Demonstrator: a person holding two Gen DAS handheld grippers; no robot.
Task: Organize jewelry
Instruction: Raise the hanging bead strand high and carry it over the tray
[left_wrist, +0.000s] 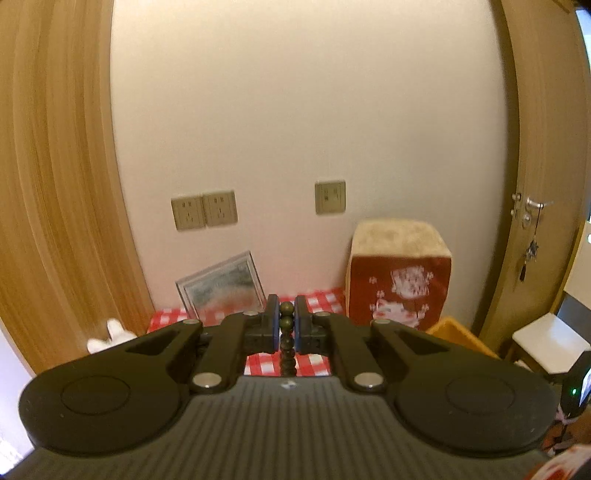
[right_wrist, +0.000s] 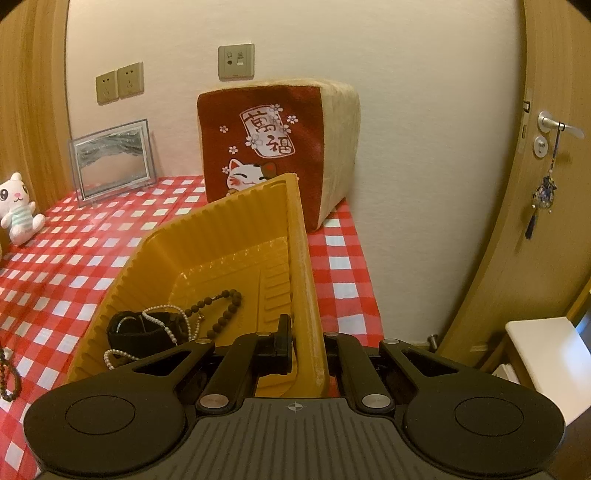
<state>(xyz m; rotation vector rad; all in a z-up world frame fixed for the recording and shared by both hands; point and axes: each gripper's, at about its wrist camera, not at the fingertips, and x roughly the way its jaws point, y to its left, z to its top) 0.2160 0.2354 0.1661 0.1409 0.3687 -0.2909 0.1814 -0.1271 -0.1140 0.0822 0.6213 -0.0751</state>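
Domestic room, likely a bedroom or living space in a home. Red-and-white checked tablecloth (right_wrist: 55, 266) over a table against a cream wall with wall sockets (right_wrist: 119, 82). Wooden door with lever handle (right_wrist: 554, 123) and a hanging tassel charm (right_wrist: 543, 195). Lucky-cat cushion (right_wrist: 273, 144), small plush toy (right_wrist: 18, 206), framed sand picture (right_wrist: 110, 158), white stool (right_wrist: 546, 358) alongside.

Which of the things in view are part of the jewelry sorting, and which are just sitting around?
Part of the job:
- bead string pinched in the left claw
- yellow tray, its wall gripped by the right claw
- in the tray: pearl strand, dark bead bracelet, black band
- beads at the cloth's edge

Lying about:
- cat cushion
- picture frame
- plush toy
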